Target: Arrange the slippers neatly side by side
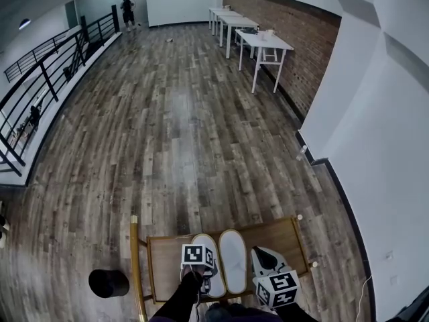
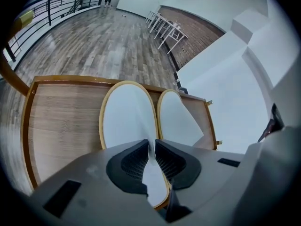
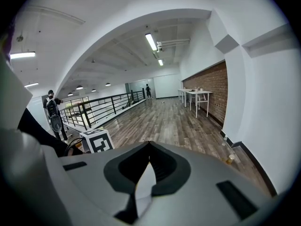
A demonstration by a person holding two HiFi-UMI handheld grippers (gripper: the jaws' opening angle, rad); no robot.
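Observation:
Two flat white slippers with tan rims lie side by side on a low wooden table (image 1: 164, 260). The left slipper (image 1: 203, 239) (image 2: 124, 117) and the right slipper (image 1: 233, 260) (image 2: 181, 121) point the same way and nearly touch. My left gripper (image 1: 203, 270) (image 2: 151, 145) points steeply down over the near half of the left slipper, its jaws shut on a thin white part of it. My right gripper (image 1: 261, 255) (image 3: 149, 144) hovers to the right of the right slipper, pointing out over the floor. It is shut with nothing in it.
A black round object (image 1: 108, 282) stands on the floor left of the table. The white wall (image 1: 375, 153) runs along the right, with white tables (image 1: 261, 42) farther back. A black railing (image 1: 40, 72) lines the left. One person (image 3: 52, 114) stands nearby, another (image 1: 127, 9) far off.

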